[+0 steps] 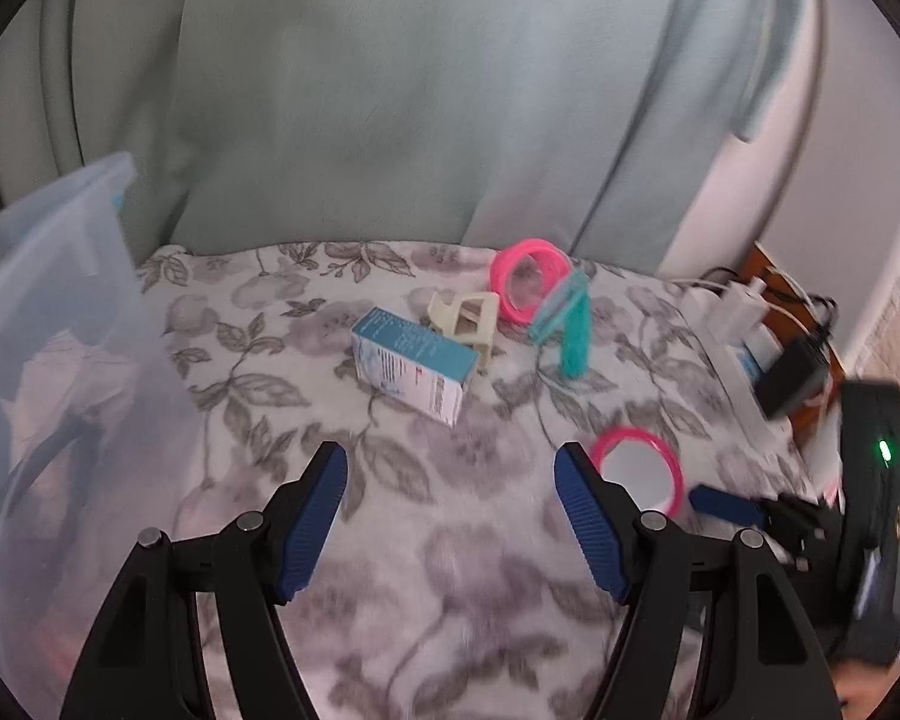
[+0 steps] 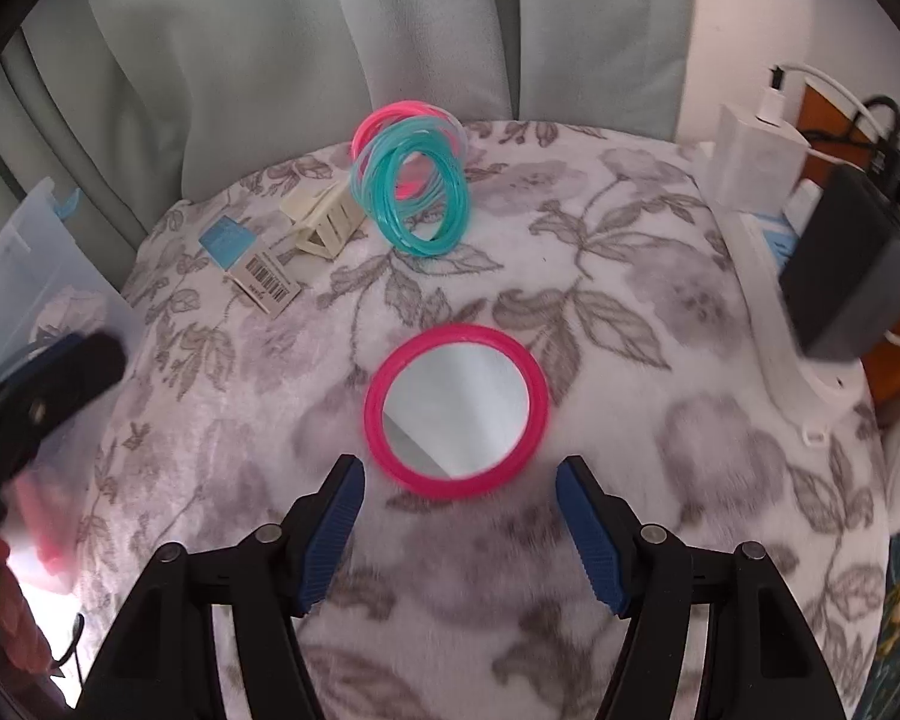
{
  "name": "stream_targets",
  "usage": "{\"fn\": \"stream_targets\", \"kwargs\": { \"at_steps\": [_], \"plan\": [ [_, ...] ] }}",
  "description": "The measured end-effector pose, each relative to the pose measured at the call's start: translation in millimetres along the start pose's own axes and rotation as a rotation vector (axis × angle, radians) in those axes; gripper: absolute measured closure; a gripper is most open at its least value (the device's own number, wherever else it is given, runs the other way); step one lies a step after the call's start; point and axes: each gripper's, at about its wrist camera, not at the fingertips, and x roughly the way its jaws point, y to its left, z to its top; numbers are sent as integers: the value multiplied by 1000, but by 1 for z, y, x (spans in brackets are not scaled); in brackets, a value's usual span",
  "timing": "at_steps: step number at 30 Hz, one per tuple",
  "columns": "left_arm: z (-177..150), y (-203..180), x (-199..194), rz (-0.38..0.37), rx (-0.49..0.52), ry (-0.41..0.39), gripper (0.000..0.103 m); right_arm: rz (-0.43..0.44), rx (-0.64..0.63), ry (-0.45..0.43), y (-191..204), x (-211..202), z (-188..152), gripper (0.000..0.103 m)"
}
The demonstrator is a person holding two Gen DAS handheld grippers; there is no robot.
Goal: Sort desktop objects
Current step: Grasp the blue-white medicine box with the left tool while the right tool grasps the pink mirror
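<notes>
Desktop objects lie scattered over the flower-print cloth on my table point(image 2: 660, 312), none sorted yet by the look of it: a pink-rimmed round mirror point(image 2: 456, 414) flat near me, and farther back a small blue-and-white box point(image 1: 411, 369), a cream hair clip point(image 1: 465, 321) touching it, and a tangle of pink and teal bangles point(image 2: 417, 186) propped against one another. My right claw point(image 2: 459, 531) points steeply down with its jaws apart and nothing between them, the mirror just ahead of the tips; I judge I have lined up on it because it is nearest and lies flat. My left claw point(image 1: 450, 519) also stands apart and empty, aimed at bare cloth short of the box, likely so that it can take the box while staying close to the clear plastic bin point(image 1: 60, 312) at the left edge, where I suppose things are meant to go. That bin already holds something pale that I cannot make out.
</notes>
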Motion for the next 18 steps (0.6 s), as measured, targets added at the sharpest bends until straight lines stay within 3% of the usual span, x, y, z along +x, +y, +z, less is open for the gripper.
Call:
{"fn": "stream_targets", "kwargs": {
  "at_steps": [7, 18],
  "plan": [
    [29, 4, 50, -1, -61, 39, 30, 2, -17, -16, 5, 7, 6, 28],
    [34, 11, 90, 116, -73, 83, 30, 2, -30, -47, 1, 7, 6, 24]
  ]
}}
